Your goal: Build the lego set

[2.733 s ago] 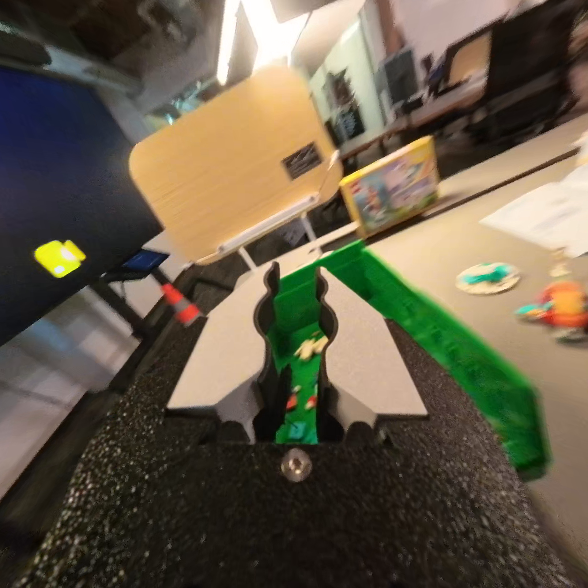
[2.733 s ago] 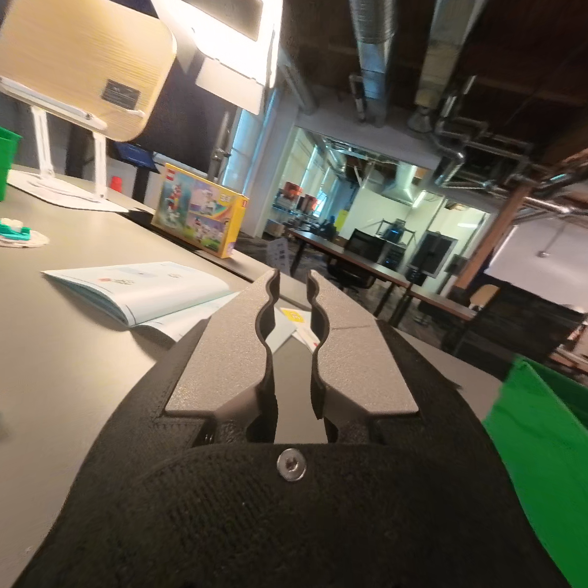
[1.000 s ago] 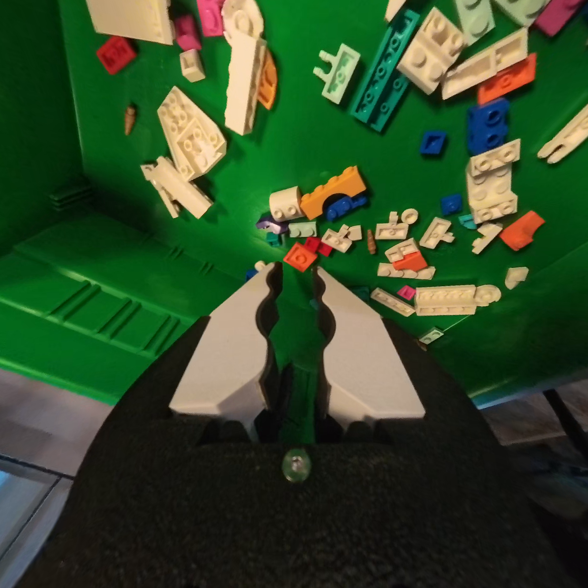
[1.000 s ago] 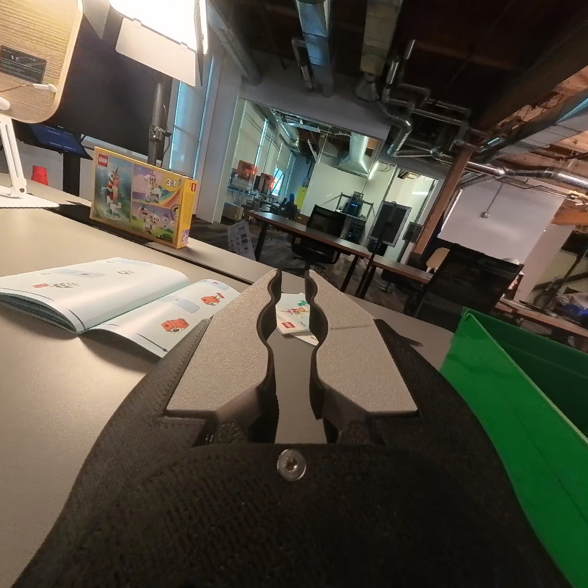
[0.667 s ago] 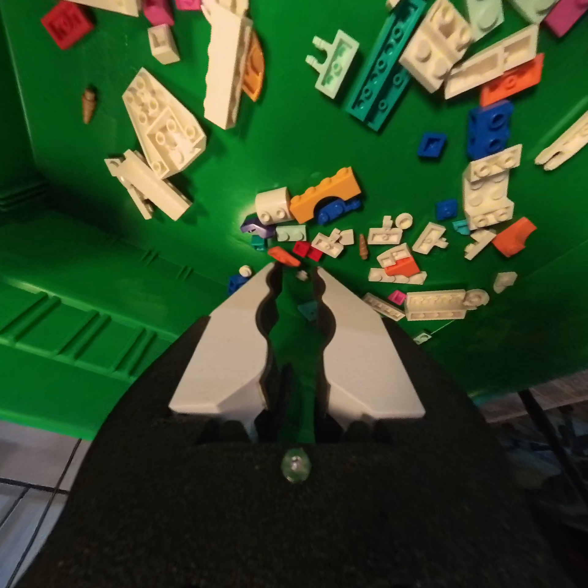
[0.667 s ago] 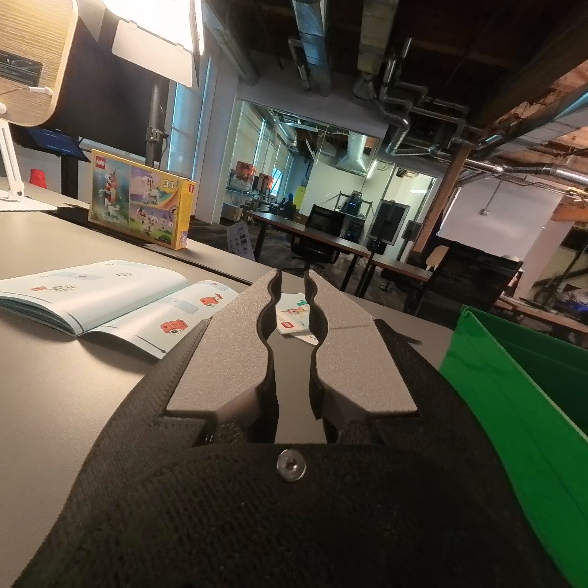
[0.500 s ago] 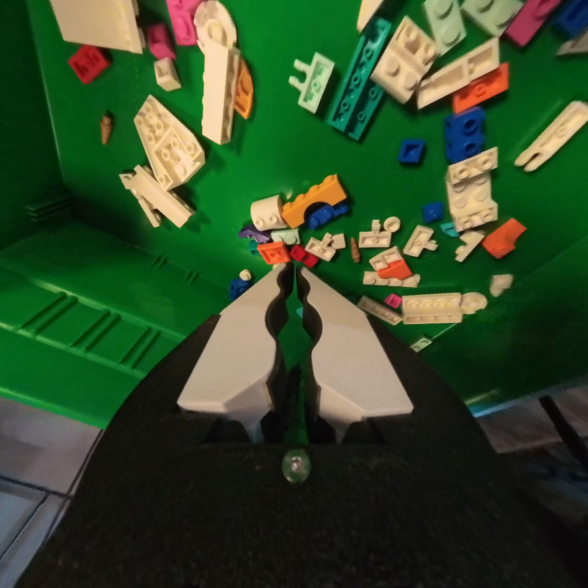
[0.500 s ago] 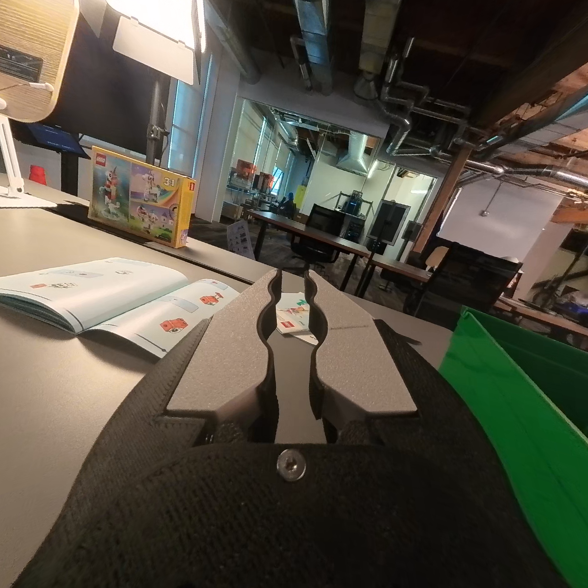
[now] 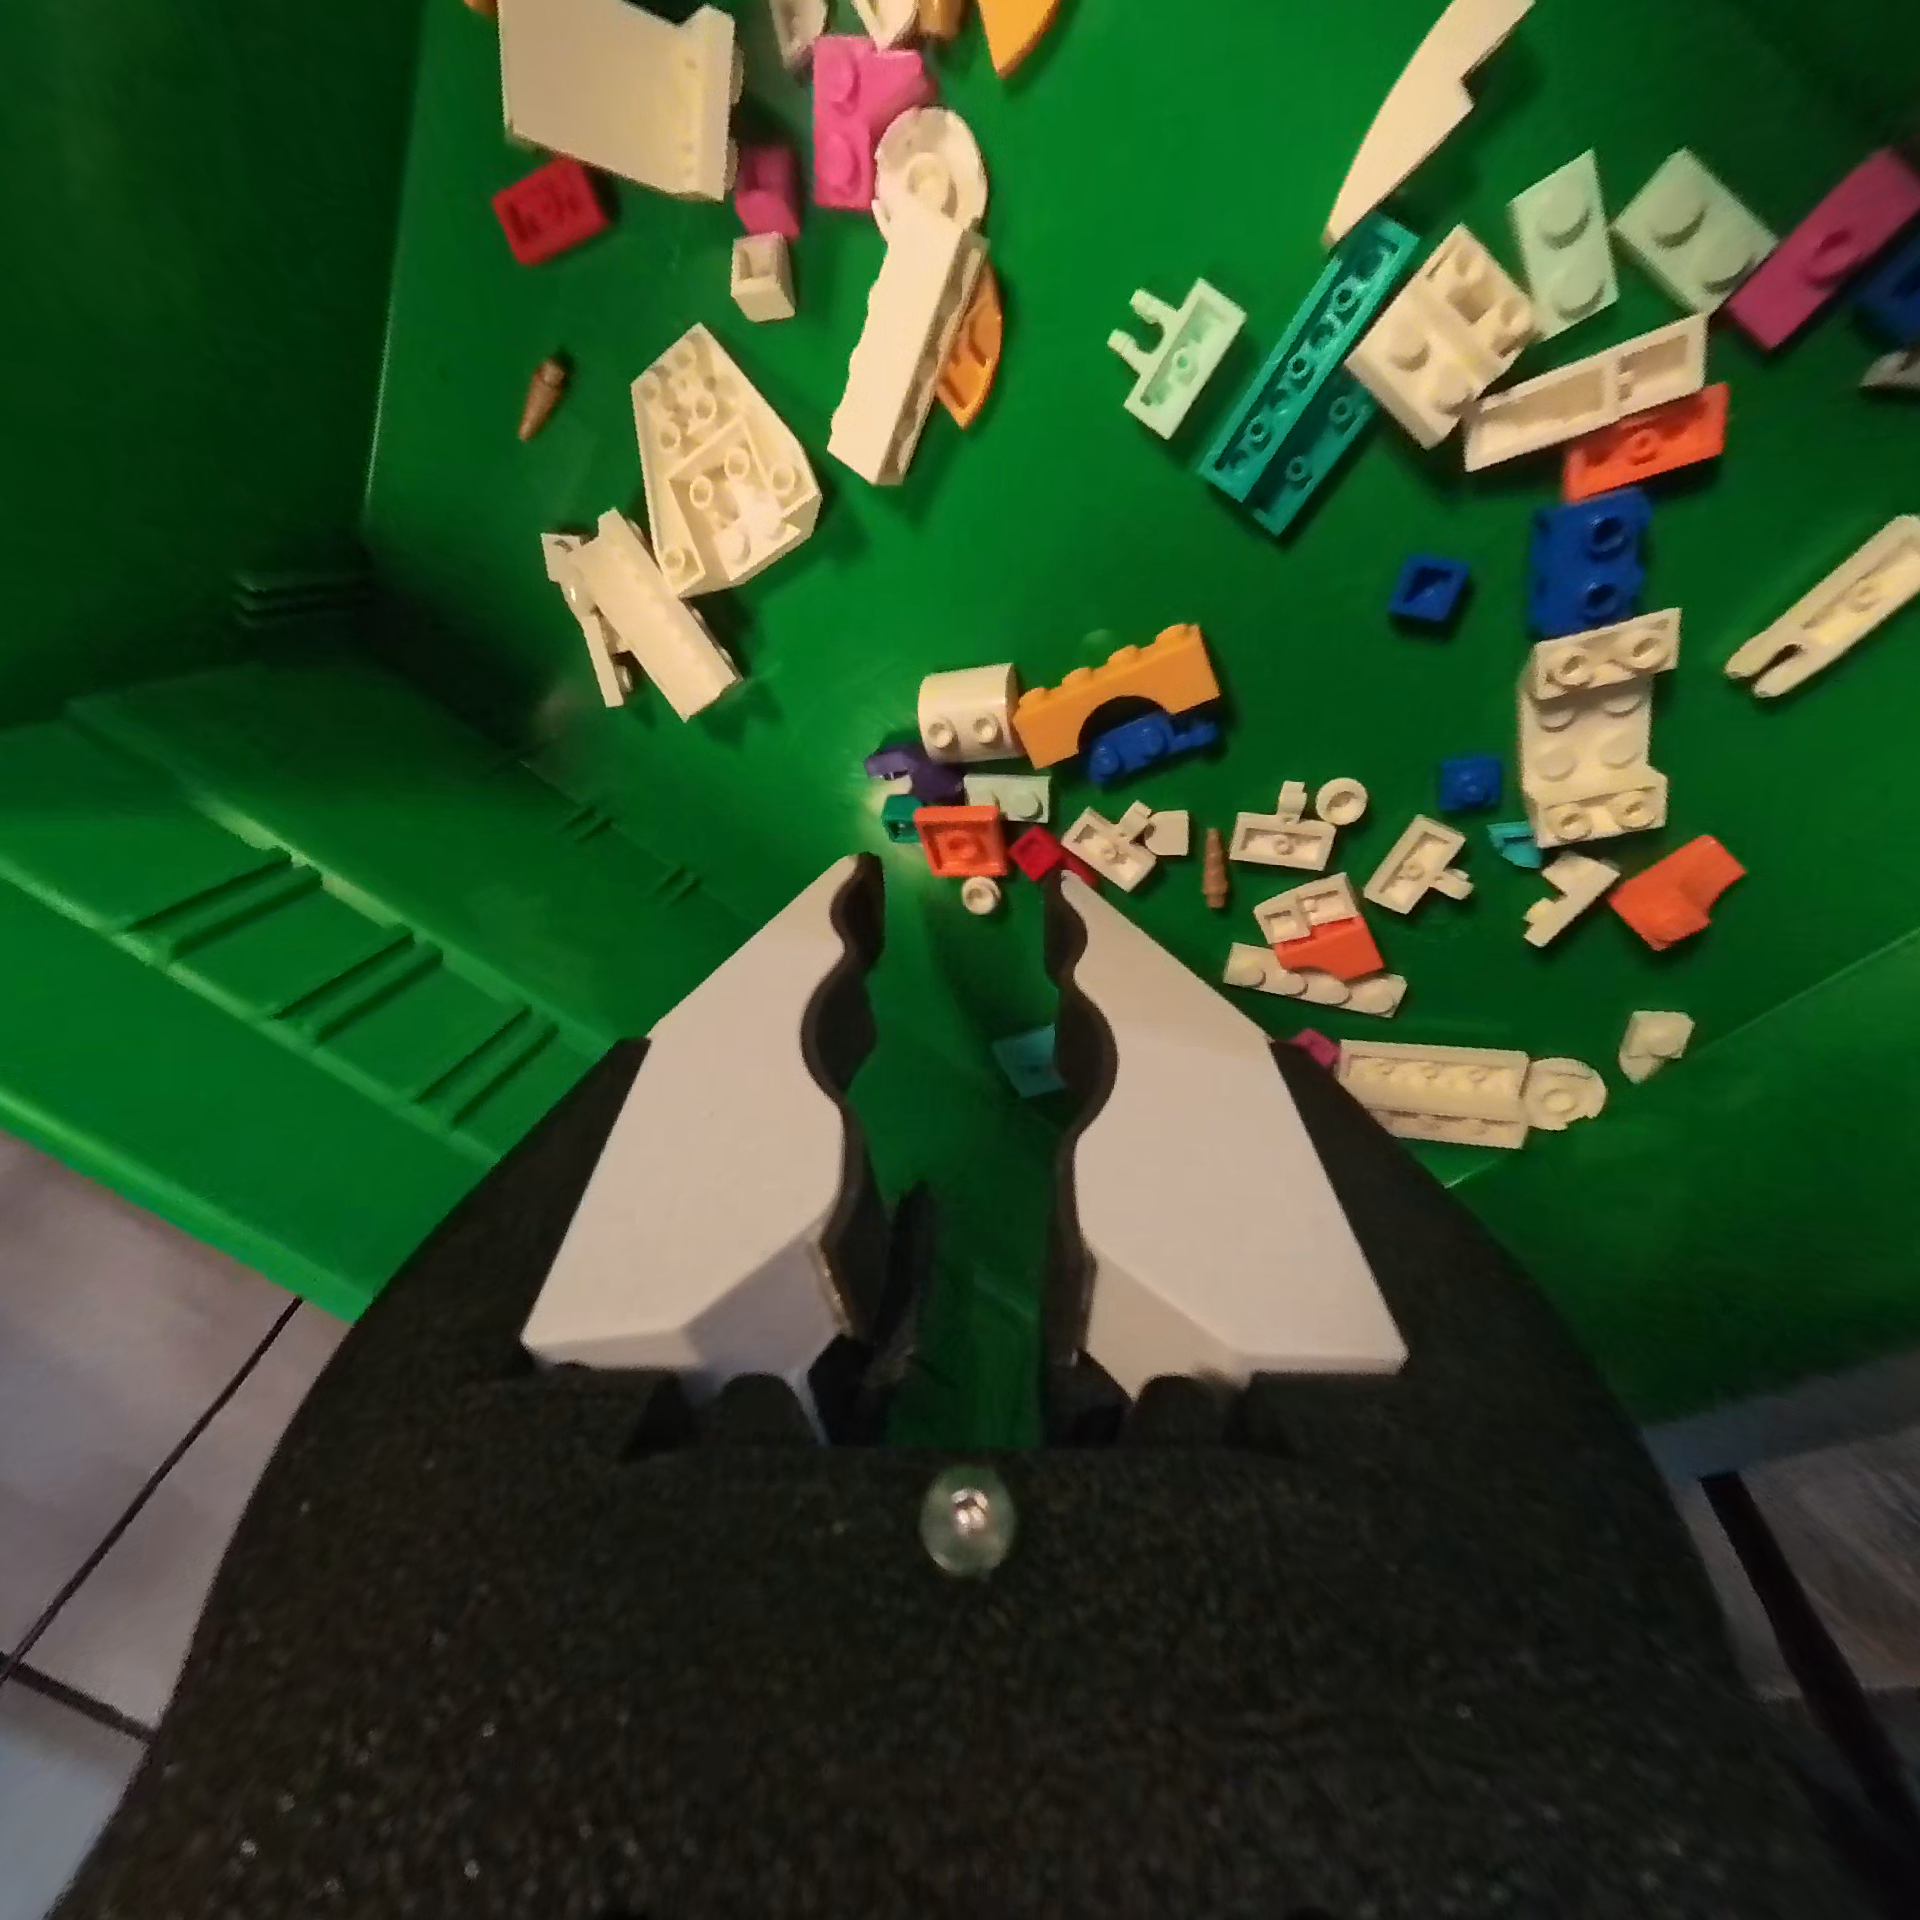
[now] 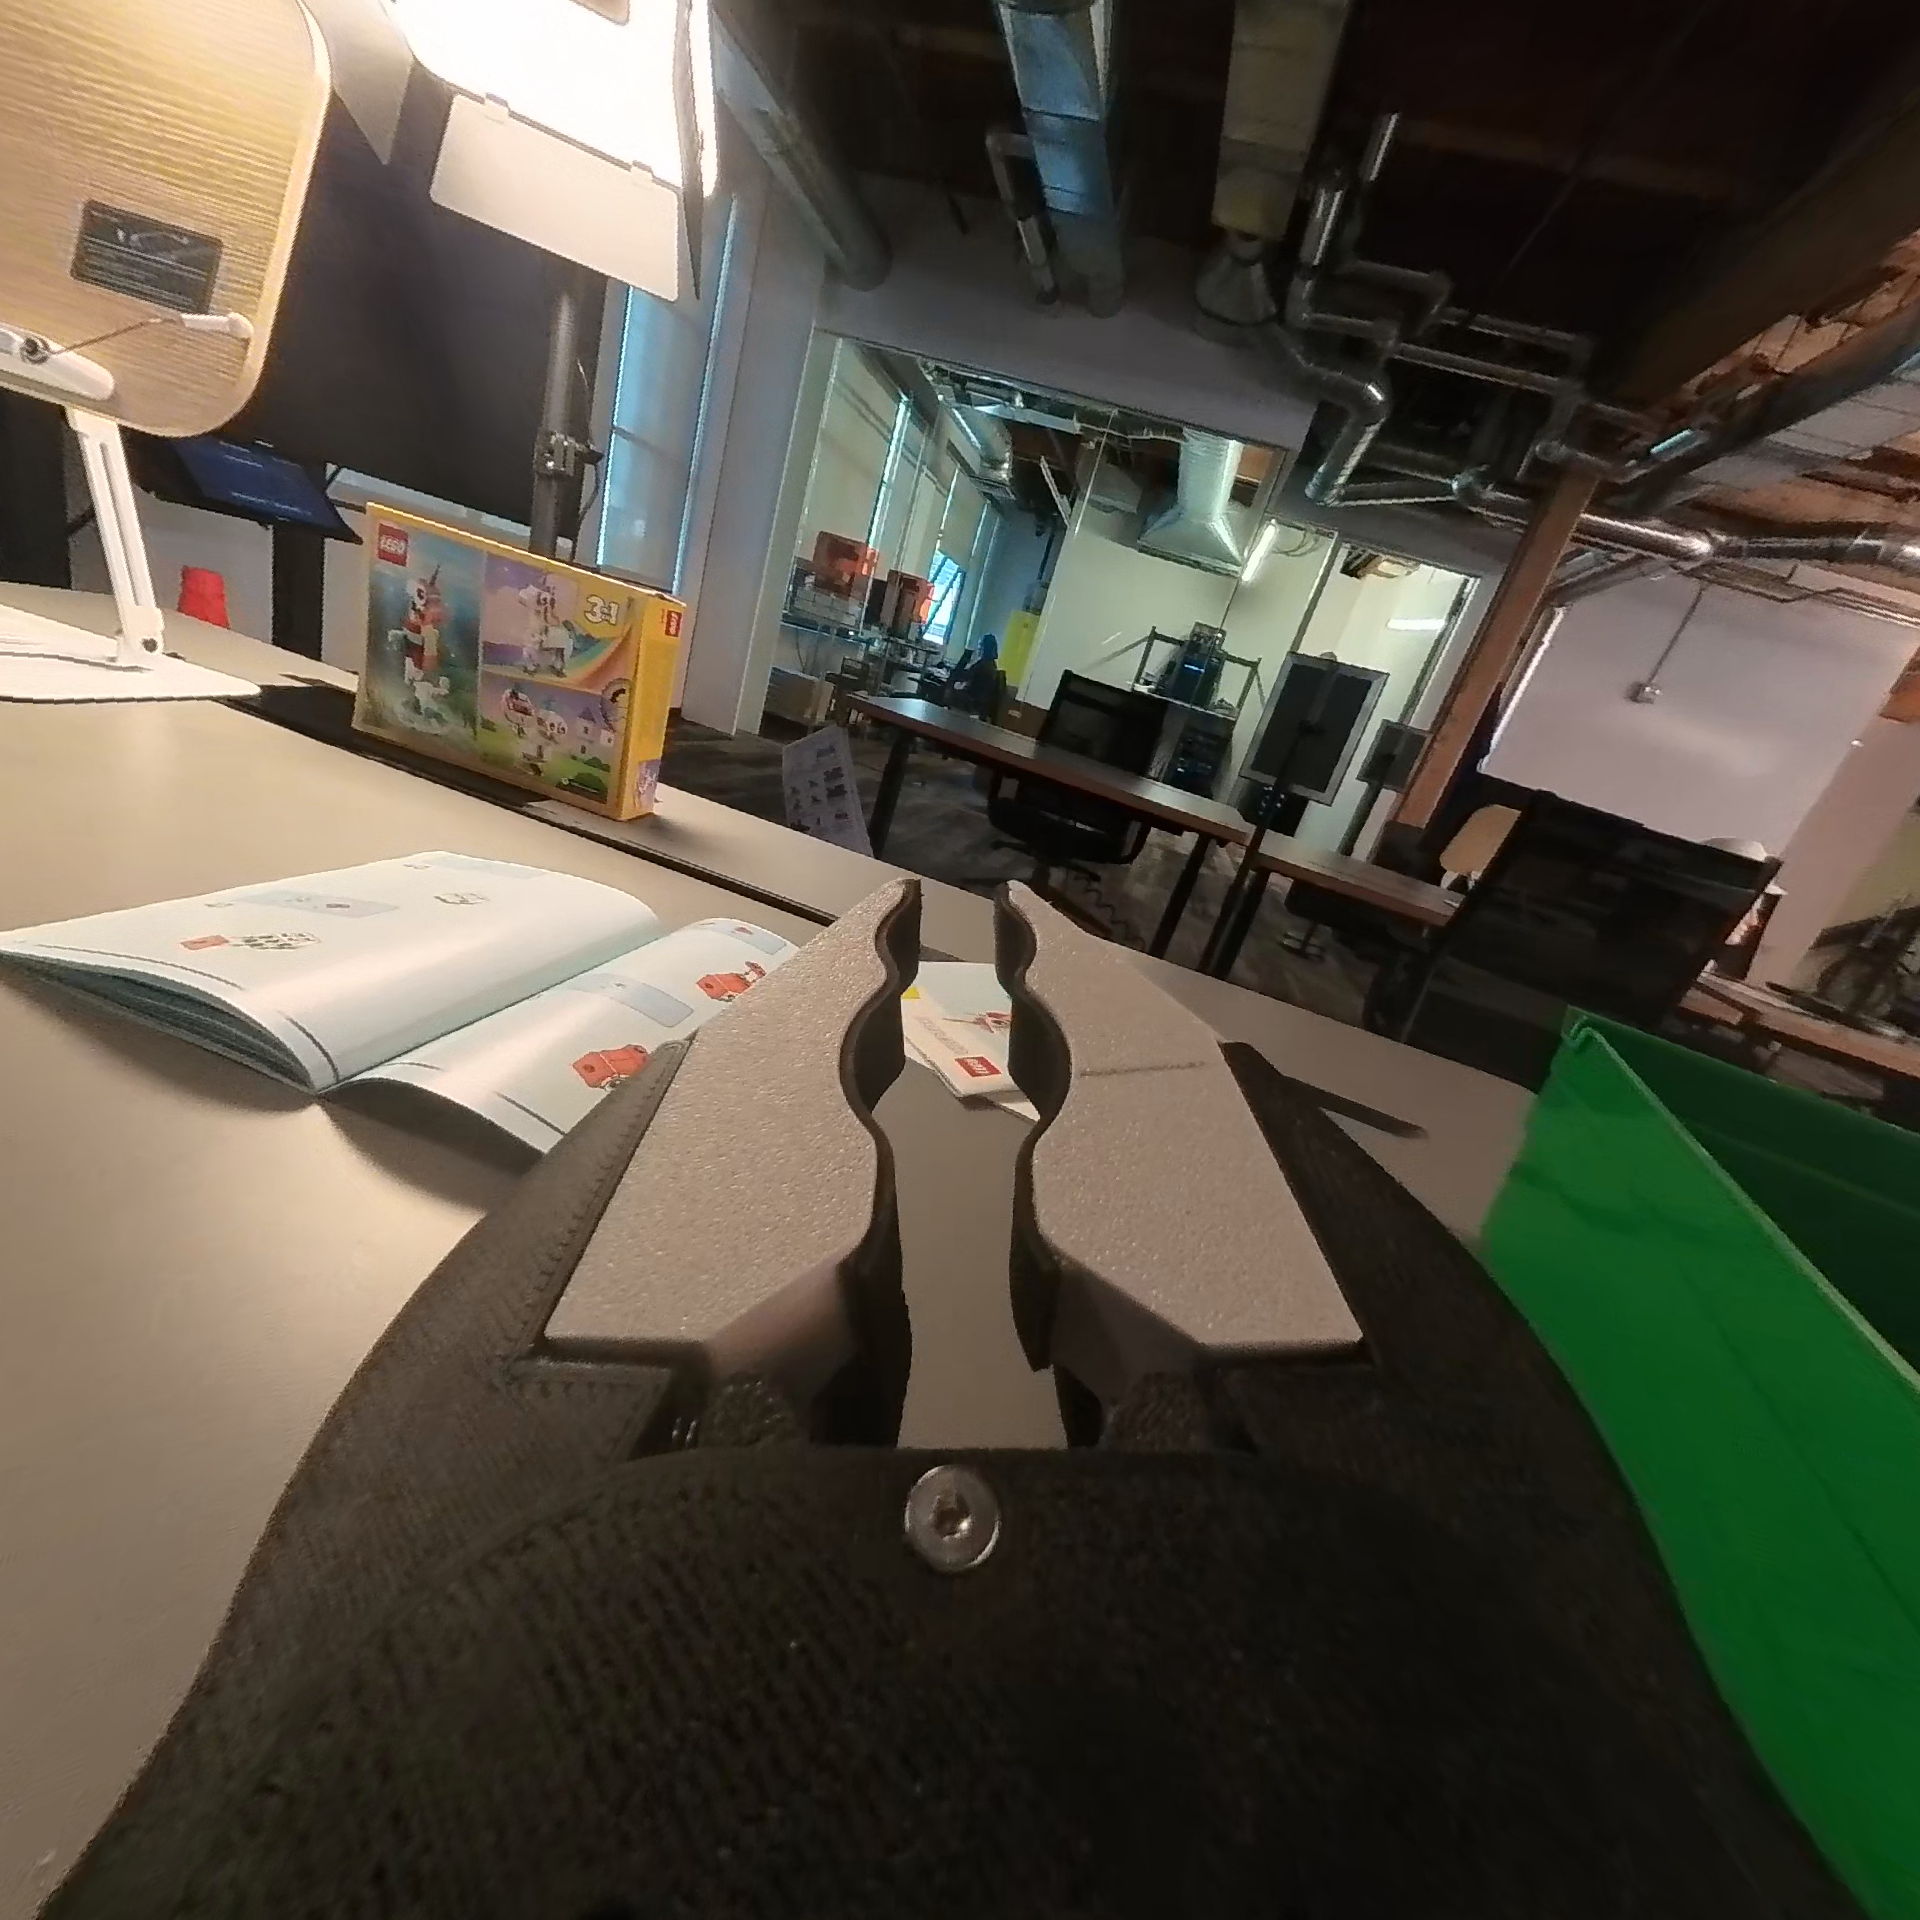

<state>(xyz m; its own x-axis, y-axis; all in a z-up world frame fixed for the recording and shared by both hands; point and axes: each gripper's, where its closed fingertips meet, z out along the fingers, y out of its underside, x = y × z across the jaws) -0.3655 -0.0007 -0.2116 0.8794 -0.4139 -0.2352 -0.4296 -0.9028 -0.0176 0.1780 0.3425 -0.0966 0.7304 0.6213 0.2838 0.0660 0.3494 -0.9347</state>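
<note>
1. Left gripper (image 9: 961, 883) pointed down into a green bin (image 9: 260, 997), jaws spread with a clear gap, holding nothing.
2. Loose lego pieces scattered over the bin floor across the upper and right parts of the left wrist view.
3. Just beyond the jaw tips, at frame centre: a small red-orange square tile (image 9: 961, 840), a tiny white round stud (image 9: 980, 894) and a small dark red piece (image 9: 1036, 854), close together, none touched by the gripper.
4. A little above those: an orange arch brick (image 9: 1117, 691) beside a white rounded brick (image 9: 968, 710), with a blue piece (image 9: 1148, 745) under the arch.
5. Small teal piece (image 9: 1027, 1060) seen in the gap between the jaws, near the right one.
6. Upper right: long teal plate (image 9: 1309, 379); upper left: white wedge plate (image 9: 722, 462) and a red square piece (image 9: 549, 208).
7. Right gripper (image 10: 956, 902) low over the grey counter (image 10: 187, 1195), jaws slightly apart, empty.
8. Open instruction booklet (image 10: 343, 961) lying on the counter at left centre of the right wrist view; yellow lego box (image 10: 520, 686) standing upright behind it.
9. Green bin wall (image 10: 1704, 1299) at the right edge of that view, beside the right gripper.
</note>
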